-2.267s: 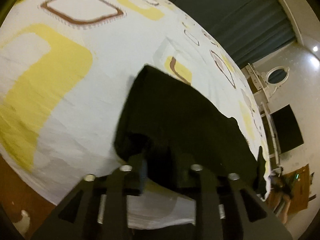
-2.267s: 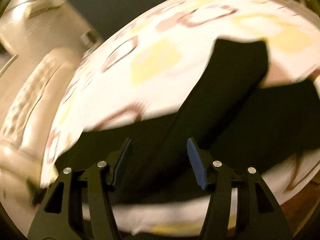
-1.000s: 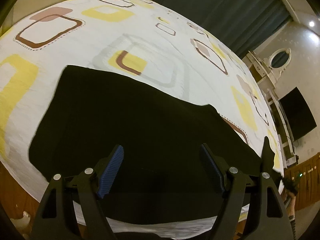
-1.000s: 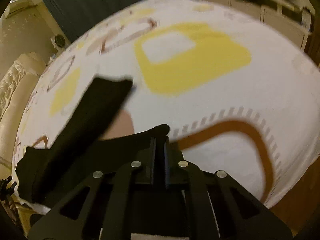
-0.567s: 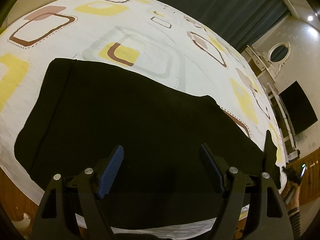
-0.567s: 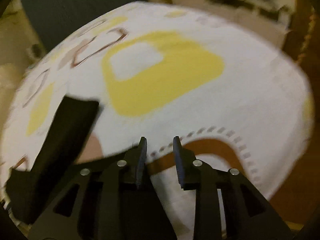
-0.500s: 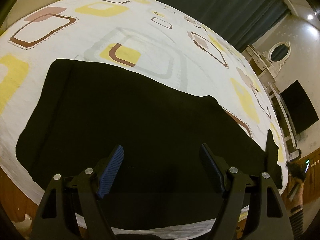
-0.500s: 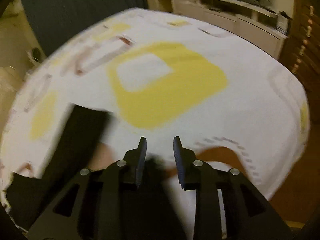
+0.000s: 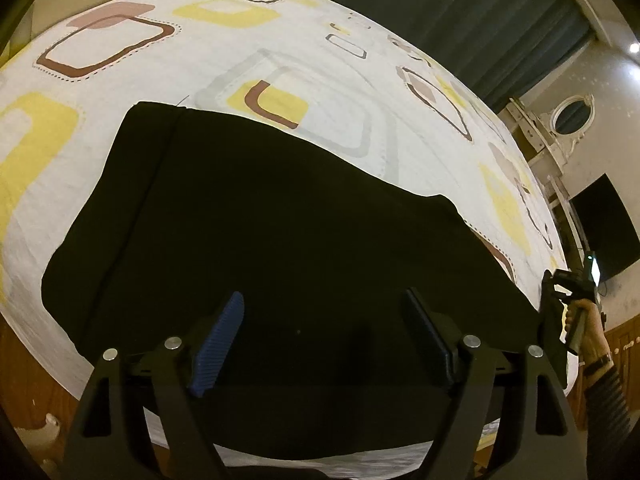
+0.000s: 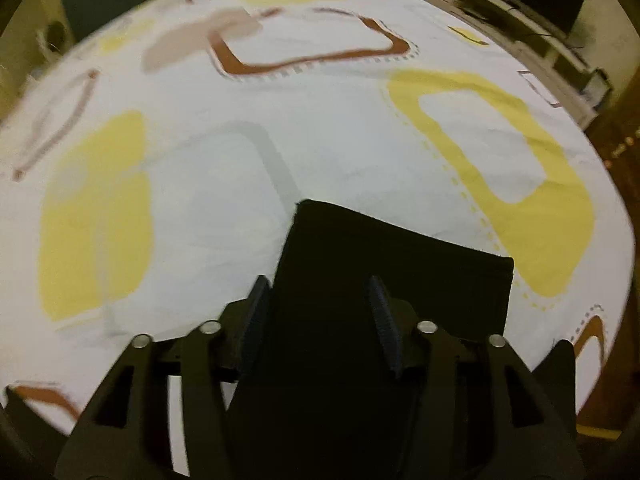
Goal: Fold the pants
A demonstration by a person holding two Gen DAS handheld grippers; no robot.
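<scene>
Both grippers, left gripper [image 9: 322,336] wide apart, right gripper [image 10: 320,322] opening, empty: seize black pants [image 9: 280,232] squarely before folding.

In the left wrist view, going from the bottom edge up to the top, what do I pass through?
Left gripper, jaws open → black pants lying flat → patterned bedsheet → dark curtain at the far end.

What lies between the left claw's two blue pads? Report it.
Only the black pants, spread flat on the patterned bedsheet; the left claw stands open, its pads clear of the cloth. The left wrist view shows this.
</scene>
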